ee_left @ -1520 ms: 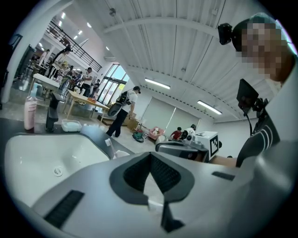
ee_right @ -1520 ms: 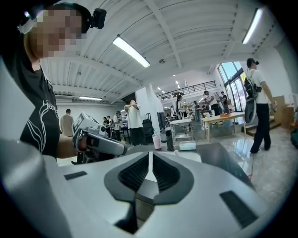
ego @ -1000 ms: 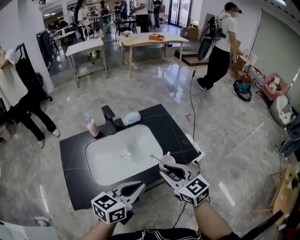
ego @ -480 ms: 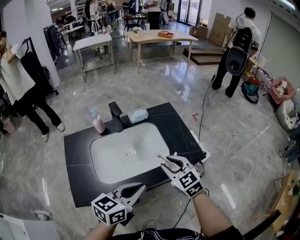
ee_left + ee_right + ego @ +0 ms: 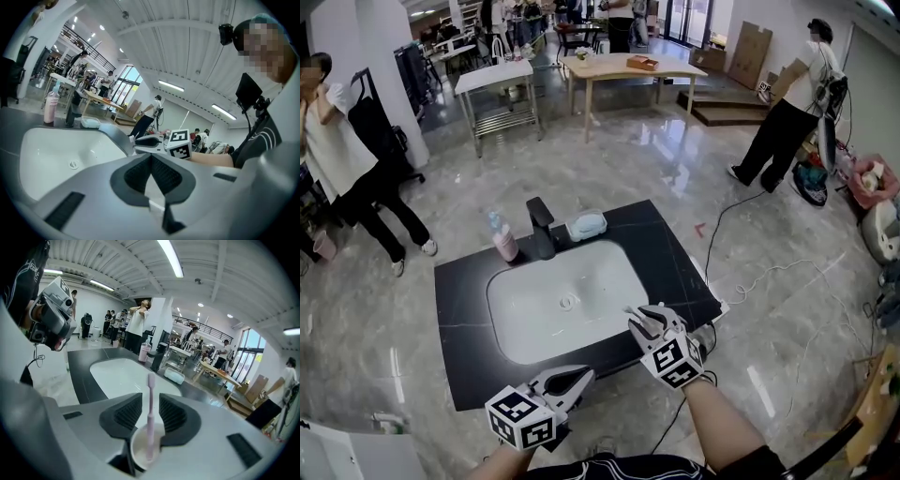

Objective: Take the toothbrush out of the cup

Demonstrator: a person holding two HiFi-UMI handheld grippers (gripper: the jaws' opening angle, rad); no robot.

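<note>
A pink toothbrush (image 5: 150, 413) stands upright in a white cup (image 5: 140, 453) on the black counter's front edge, right of the basin. My right gripper (image 5: 150, 398) is open around it: the brush rises between the two pads with a gap on each side, and the cup sits low between the jaws. In the head view the right gripper (image 5: 643, 319) covers the cup, and only the brush tip (image 5: 629, 309) pokes out. My left gripper (image 5: 585, 372) hangs in front of the counter, shut and holding nothing (image 5: 151, 155).
The white basin (image 5: 567, 300) is set in a black counter (image 5: 459, 328). At its back stand a black faucet (image 5: 542, 225), a pink bottle (image 5: 503, 244) and a soap box (image 5: 587, 225). A cable (image 5: 741, 281) runs over the floor on the right. People (image 5: 347, 159) stand farther off.
My right gripper has rolled and moved down and forward, so the cup that stood before its tips now sits between the jaws. The left gripper has stayed put.
</note>
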